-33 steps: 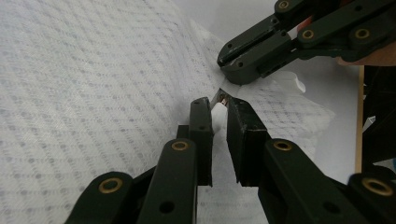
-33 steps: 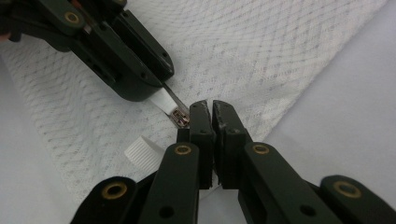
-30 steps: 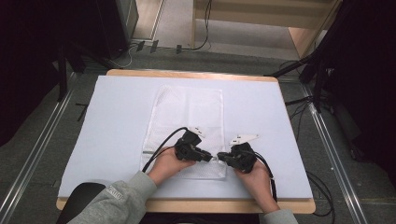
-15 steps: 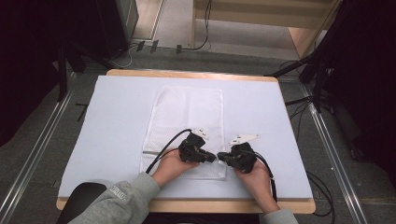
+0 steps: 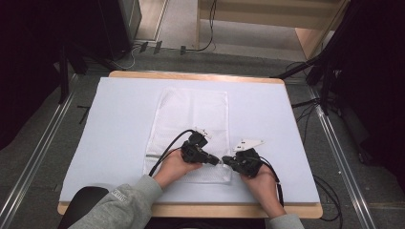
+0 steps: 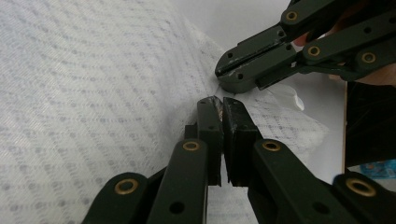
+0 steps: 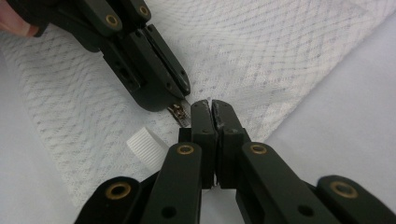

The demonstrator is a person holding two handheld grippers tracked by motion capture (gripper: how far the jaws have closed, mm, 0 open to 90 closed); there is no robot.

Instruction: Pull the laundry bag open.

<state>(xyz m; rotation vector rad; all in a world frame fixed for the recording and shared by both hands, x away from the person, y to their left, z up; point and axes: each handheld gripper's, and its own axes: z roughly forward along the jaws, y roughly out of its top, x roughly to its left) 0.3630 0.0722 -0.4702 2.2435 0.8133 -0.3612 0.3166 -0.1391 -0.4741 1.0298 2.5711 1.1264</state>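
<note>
While both grippers, left [image 5: 216, 160] and right [image 5: 227, 162], were clamped on the mesh bag [image 5: 191, 119] near the desk's front edge, tips almost touching, pulling evenly seemed wise to avoid tearing.

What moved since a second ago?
The left gripper slid right along the white mesh bag's near edge, toward the right gripper; their tips now almost meet, both shut on the bag. The right gripper and bag stayed put.

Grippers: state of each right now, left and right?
Left gripper: jaws closed, pinching the white mesh bag near its corner.
Right gripper: jaws closed on the same bag, close beside the left one.
</note>
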